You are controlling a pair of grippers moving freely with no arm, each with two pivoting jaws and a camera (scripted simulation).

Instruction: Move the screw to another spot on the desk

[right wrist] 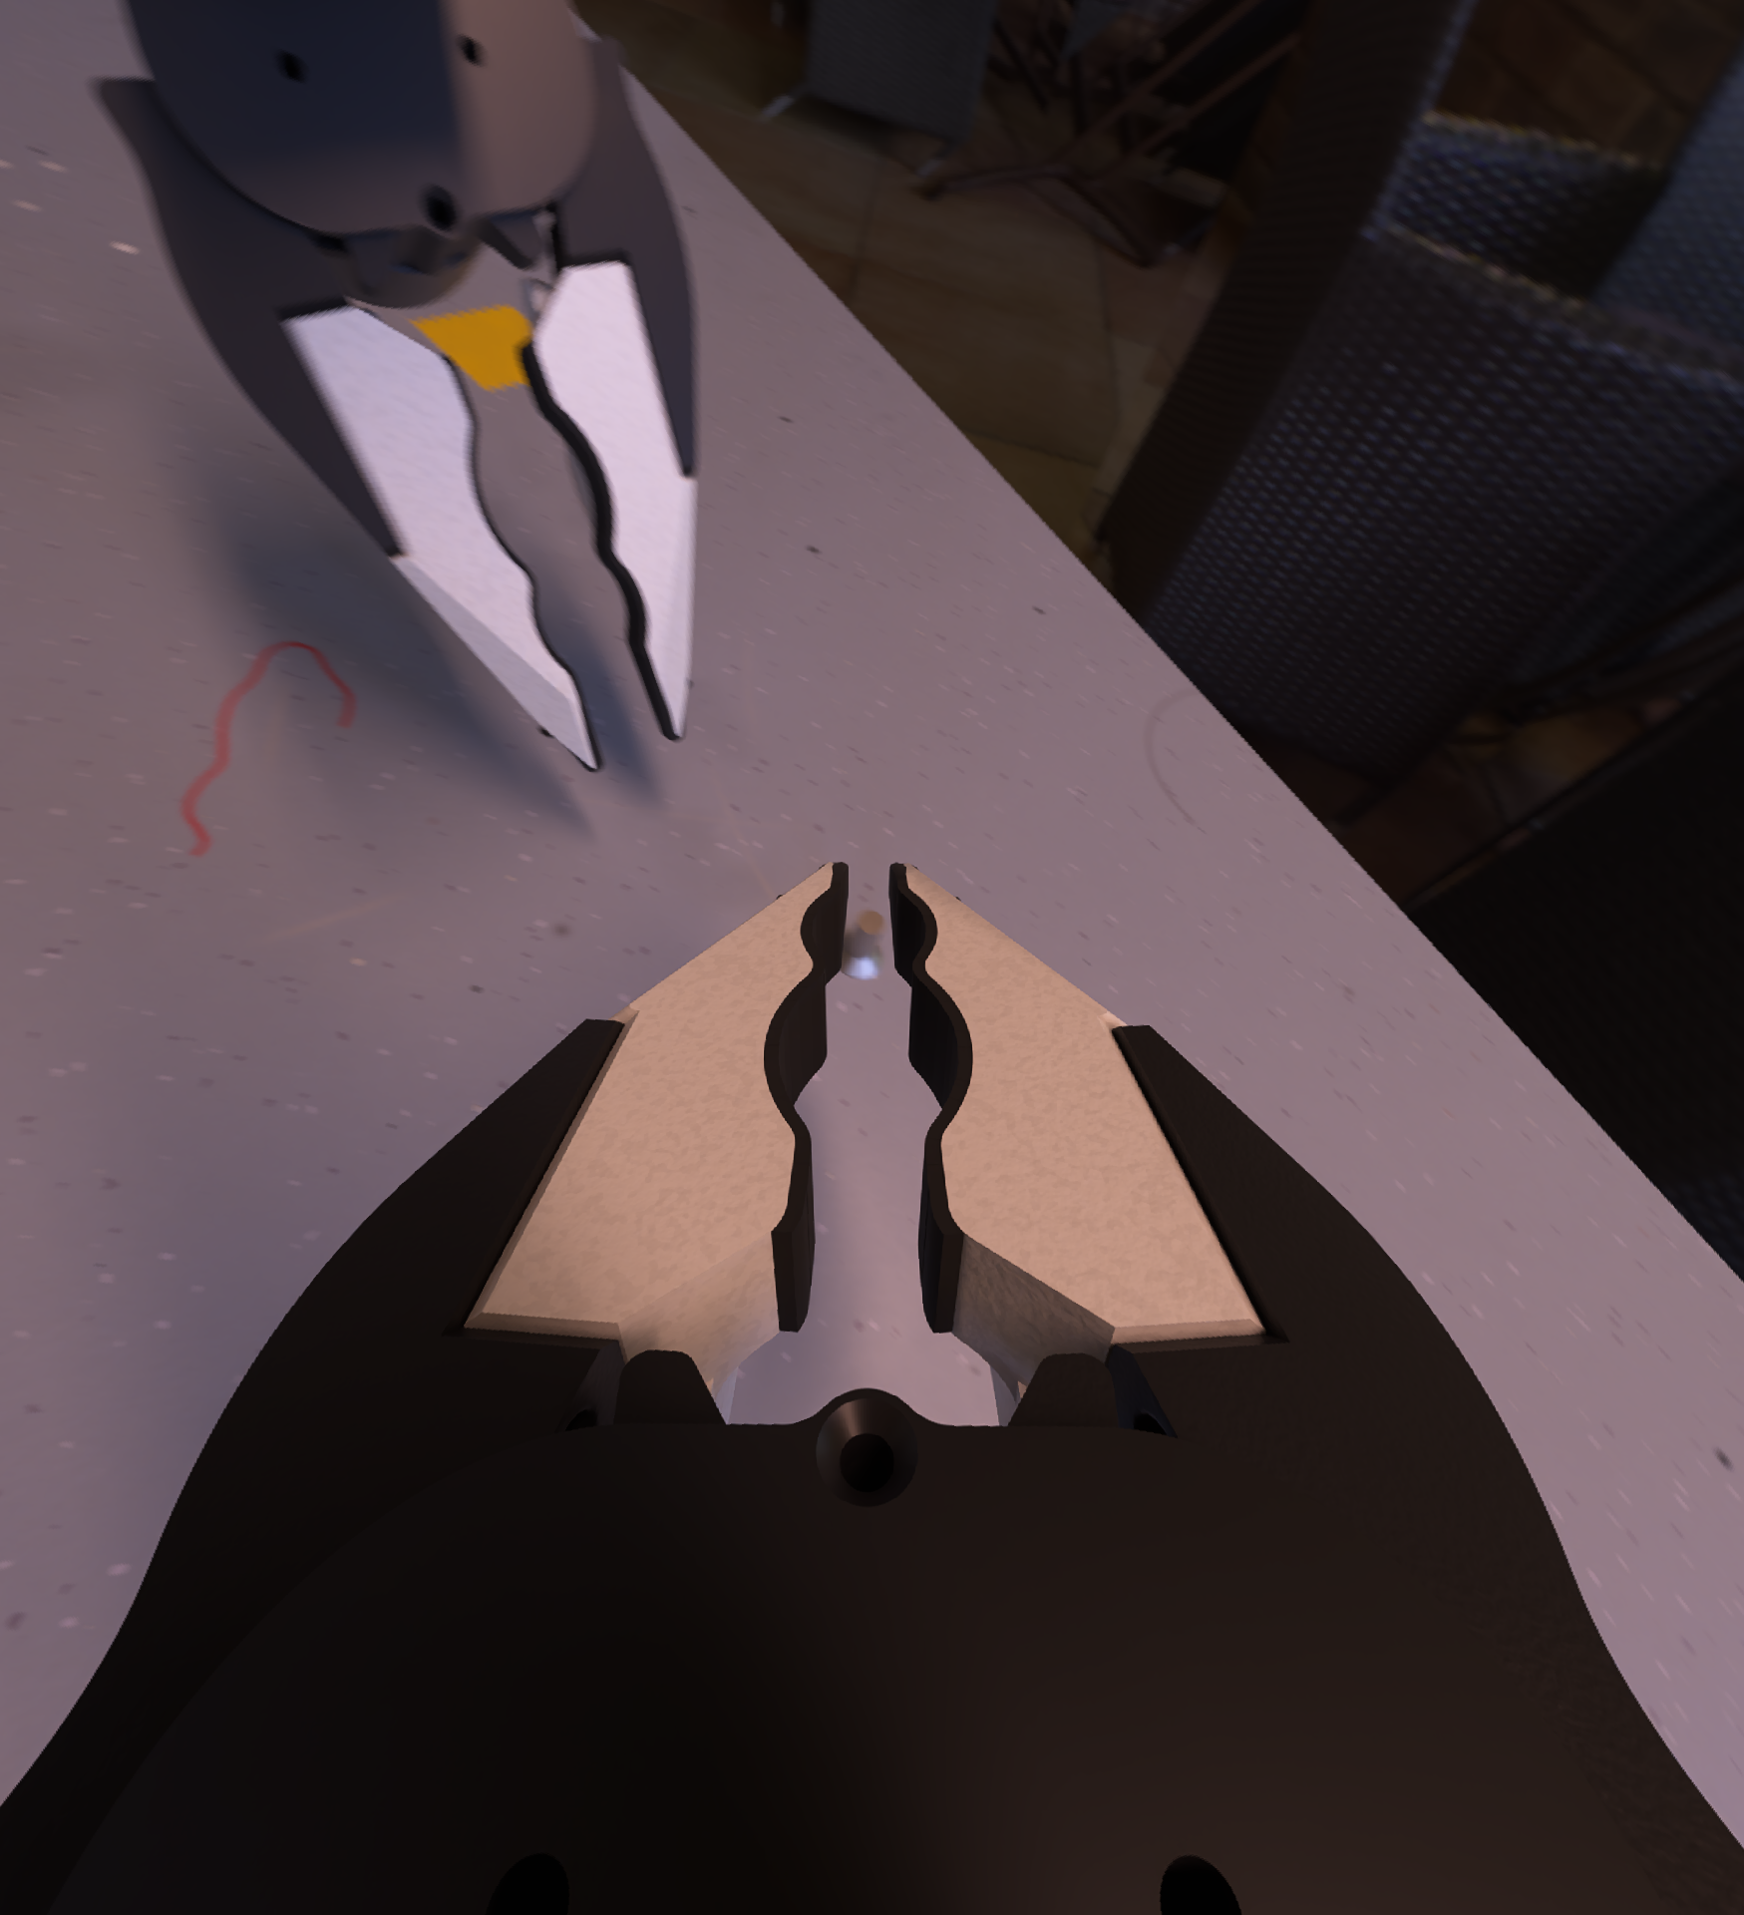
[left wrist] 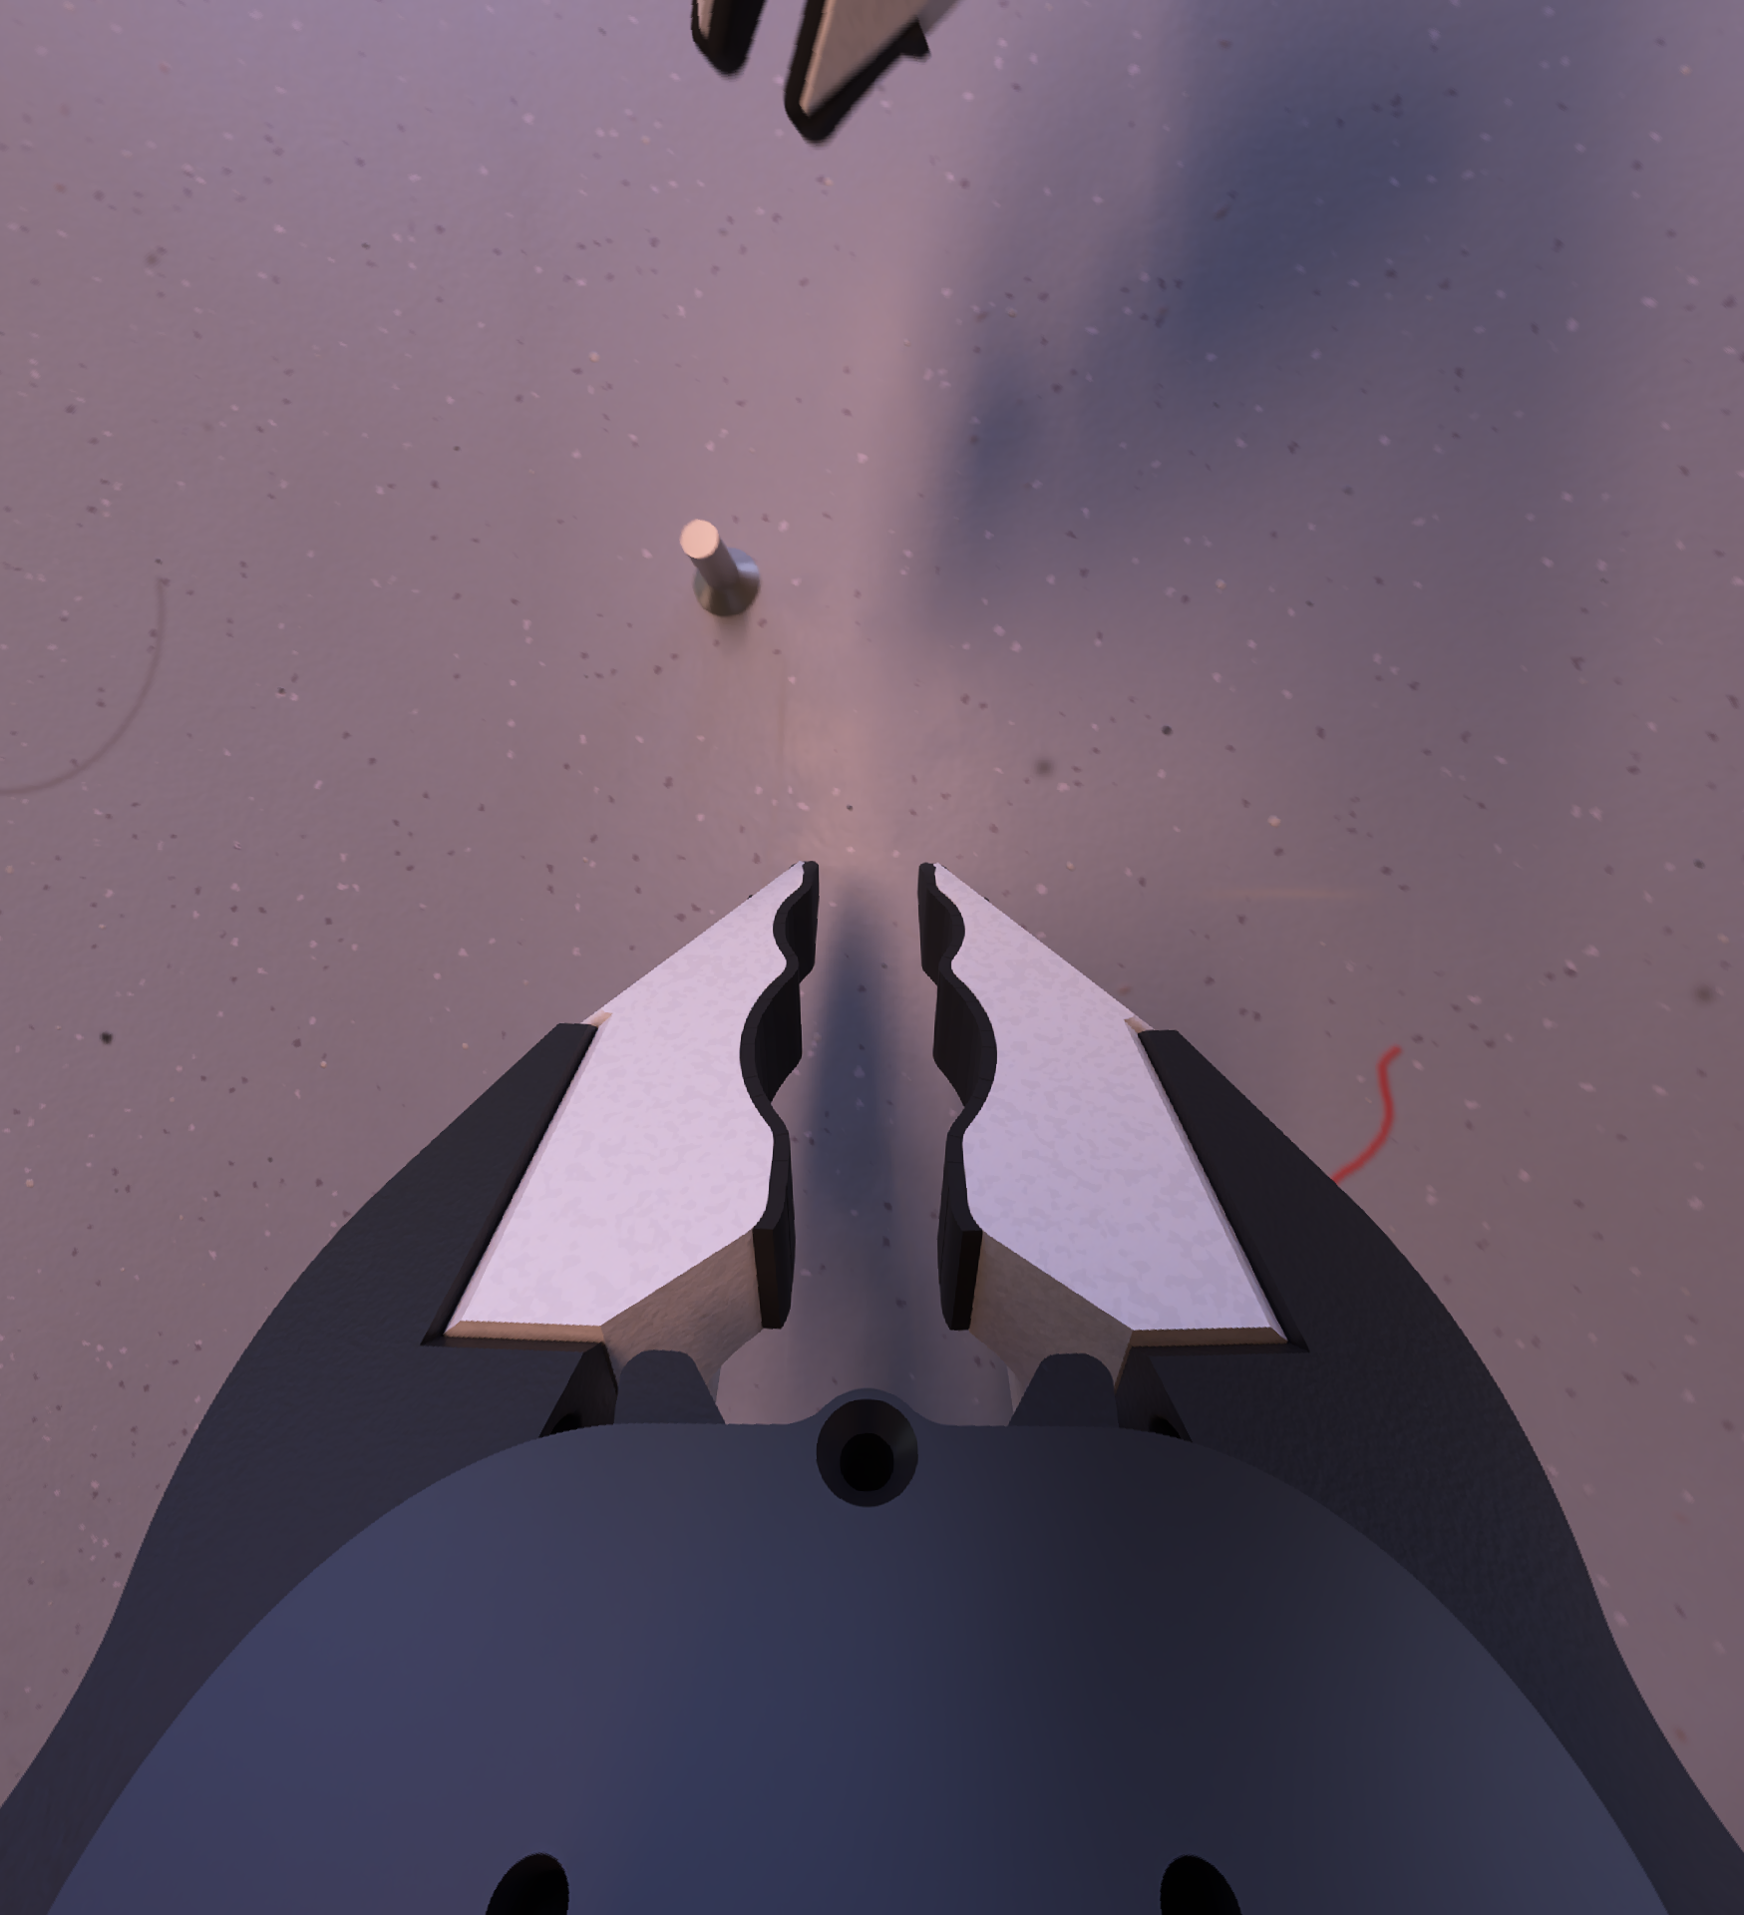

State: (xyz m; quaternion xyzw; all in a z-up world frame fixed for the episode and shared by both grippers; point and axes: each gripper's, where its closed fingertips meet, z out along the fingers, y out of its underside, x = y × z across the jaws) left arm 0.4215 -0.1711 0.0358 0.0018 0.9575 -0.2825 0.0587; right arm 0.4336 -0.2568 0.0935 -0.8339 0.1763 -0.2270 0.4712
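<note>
Desk [left wrist: 329, 311]: pale speckled surface fills the left wrist view; in the right wrist view its edge runs diagonally, with dark clutter beyond.
Left gripper [left wrist: 867, 881]: over the desk, fingers parted by a narrow gap, nothing between them. In the right wrist view it [right wrist: 634, 746] shows at upper left, tips pointing down close to the desktop.
Right gripper [right wrist: 865, 881]: over the desk near its edge, fingers set narrowly apart, not closed on anything. Its tips [left wrist: 774, 93] show at the top of the left wrist view, above the surface.
Red mark [right wrist: 246, 725]: a thin squiggle on the desk, beside the left gripper.
Screw [left wrist: 717, 575]: standing on its head on the desk, shank up, tilted slightly, ahead and left of the left gripper's tips, untouched. In the right wrist view it [right wrist: 865, 948] is seen through the gap between that gripper's fingers, lying below them.
</note>
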